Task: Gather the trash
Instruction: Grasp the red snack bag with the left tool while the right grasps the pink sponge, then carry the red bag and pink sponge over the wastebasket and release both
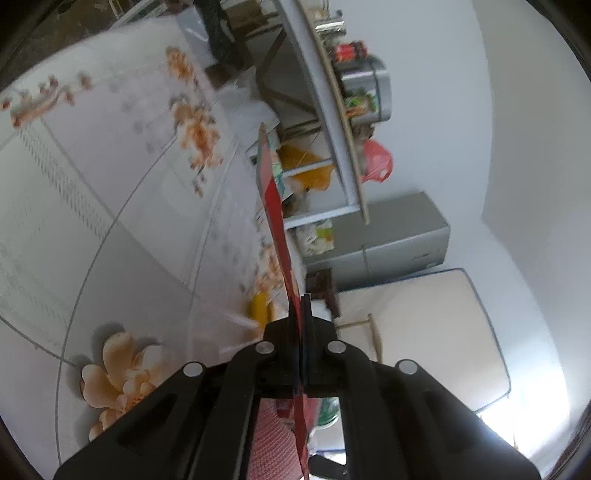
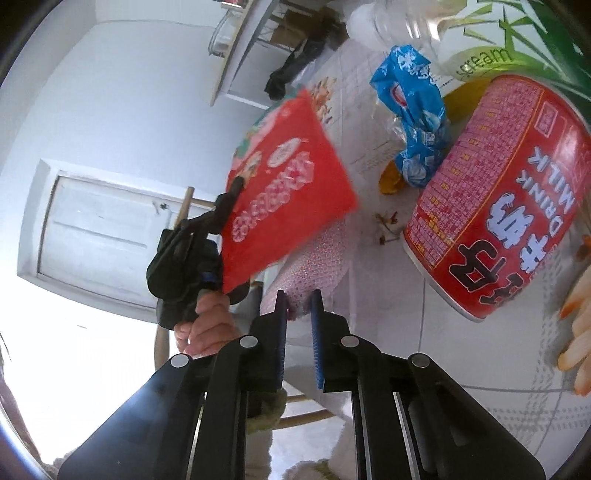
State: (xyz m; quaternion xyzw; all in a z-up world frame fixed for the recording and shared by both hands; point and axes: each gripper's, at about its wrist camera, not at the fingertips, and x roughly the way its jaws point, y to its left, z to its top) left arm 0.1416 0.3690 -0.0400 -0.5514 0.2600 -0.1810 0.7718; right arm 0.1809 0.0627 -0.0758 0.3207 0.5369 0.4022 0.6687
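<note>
My left gripper [image 1: 301, 299] is shut on a flat red snack packet [image 1: 275, 214], seen edge-on in the left wrist view. In the right wrist view the same red packet [image 2: 284, 192] hangs in the air, held by the left gripper [image 2: 231, 192] at the table's edge. My right gripper [image 2: 298, 295] is shut on the edge of a pink patterned bag [image 2: 314, 254] that hangs off the table. A crumpled blue wrapper [image 2: 413, 114] and a red milk drink tub [image 2: 506, 192] lie on the floral tablecloth [image 2: 369, 206].
A yellow peel [image 2: 391, 179] lies under the blue wrapper, with small brown scraps [image 2: 386, 225] nearby. A clear bottle [image 2: 406, 18] and a green-printed pack [image 2: 487, 55] sit further back. A shelf unit [image 1: 332, 122], grey cabinet [image 1: 399, 232] and mattress [image 1: 436, 332] stand beyond the table.
</note>
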